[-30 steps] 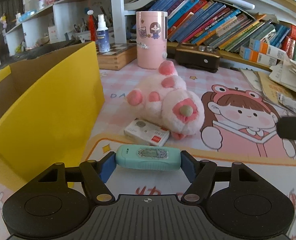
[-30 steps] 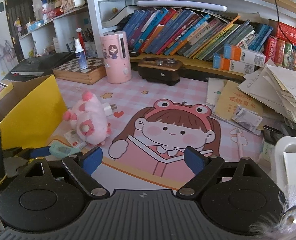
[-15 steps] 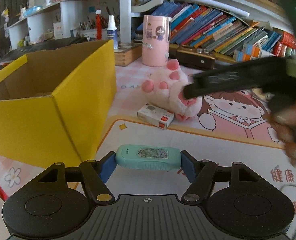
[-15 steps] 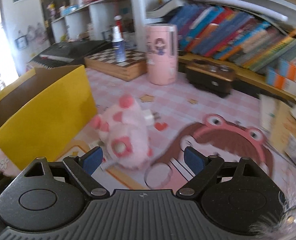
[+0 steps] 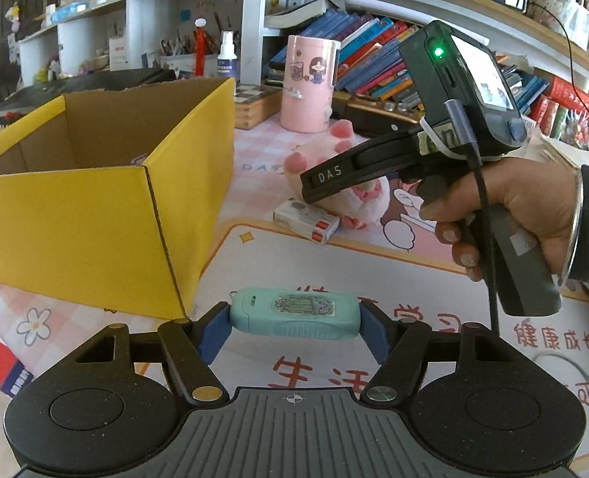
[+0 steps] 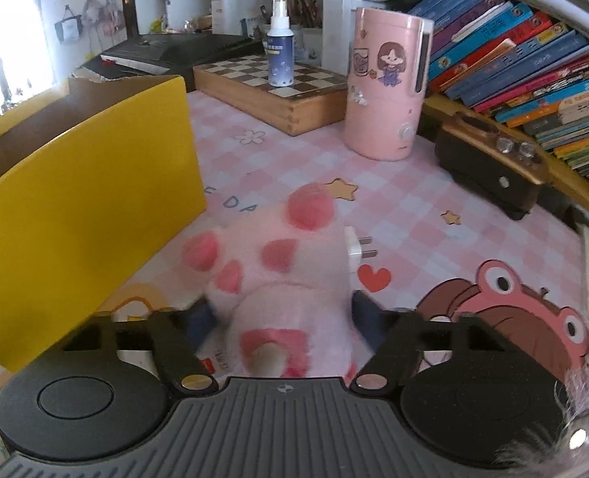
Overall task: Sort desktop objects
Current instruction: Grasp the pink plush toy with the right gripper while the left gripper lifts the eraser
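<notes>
My left gripper [image 5: 294,332] is shut on a teal correction-tape case [image 5: 294,312] and holds it above the mat, right of the open yellow box [image 5: 95,199]. My right gripper [image 6: 282,318] is open, its fingers on either side of the pink plush toy [image 6: 278,279], which lies on the mat. In the left wrist view the right gripper [image 5: 326,187] reaches over the plush [image 5: 326,151]. A small white and red box [image 5: 306,221] lies in front of the plush. A white plug [image 6: 356,249] lies beside the plush.
A pink cylinder appliance [image 6: 386,83], a wooden chess box [image 6: 278,91] with a spray bottle [image 6: 280,51], and a dark brown box [image 6: 489,167] stand at the back. Slanted books [image 5: 374,63] fill the shelf behind. The yellow box [image 6: 87,199] stands left of the plush.
My right gripper has moved forward and down until its fingers straddle the plush. My left gripper has lifted the teal case and drawn back, so the yellow box's inside shows.
</notes>
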Motion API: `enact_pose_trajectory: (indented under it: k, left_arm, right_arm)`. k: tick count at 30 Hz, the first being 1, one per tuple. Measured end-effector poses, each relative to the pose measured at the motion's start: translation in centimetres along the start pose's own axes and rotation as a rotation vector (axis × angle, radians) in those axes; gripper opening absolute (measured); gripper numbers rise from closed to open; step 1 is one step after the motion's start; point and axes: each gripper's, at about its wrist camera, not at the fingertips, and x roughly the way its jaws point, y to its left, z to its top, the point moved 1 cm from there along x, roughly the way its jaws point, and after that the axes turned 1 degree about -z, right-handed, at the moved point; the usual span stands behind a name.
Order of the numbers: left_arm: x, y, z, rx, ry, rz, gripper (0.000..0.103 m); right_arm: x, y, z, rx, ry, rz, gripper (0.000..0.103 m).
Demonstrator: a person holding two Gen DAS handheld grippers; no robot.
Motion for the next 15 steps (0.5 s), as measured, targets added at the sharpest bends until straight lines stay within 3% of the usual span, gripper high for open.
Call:
enact_pose_trajectory:
  k: [4,15]
  left_arm:
    - [-0.2,-0.2,0.0,0.006,-0.004,-0.014,0.07]
    - [-0.8,-0.3,-0.4,0.005,-0.01,-0.028,0.07]
  right_arm:
    - [-0.9,-0.1,-0.2,0.018,-0.014,0.011,0.056]
    - [-7.7,-1.4,-1.7,0.137,-0.093,0.021,0.055]
